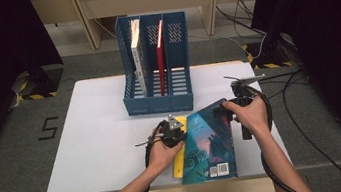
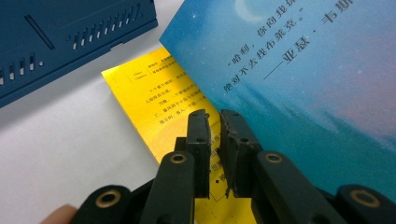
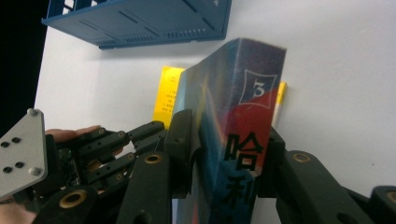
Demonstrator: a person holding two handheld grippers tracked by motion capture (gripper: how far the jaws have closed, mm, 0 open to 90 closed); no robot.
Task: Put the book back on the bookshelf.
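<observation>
Blue book (image 1: 208,141): 1, clamped by right tool (image 3: 224,158) | yellow book (image 2: 154,100): 1 | left tool (image 2: 214,122) clenched

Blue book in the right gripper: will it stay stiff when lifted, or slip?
The blue book looks thick, so probably stiff and fairly heavy. The right gripper clamps its spine; the glossy cover may slip. It overlaps the yellow book, which could drag along.

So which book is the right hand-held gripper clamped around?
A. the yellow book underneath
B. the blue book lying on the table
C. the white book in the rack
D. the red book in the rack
B: in the right gripper view the right hand-held gripper has a jaw on each side of the blue book, gripping it across the spine, with the yellow book lying beneath it.
</observation>
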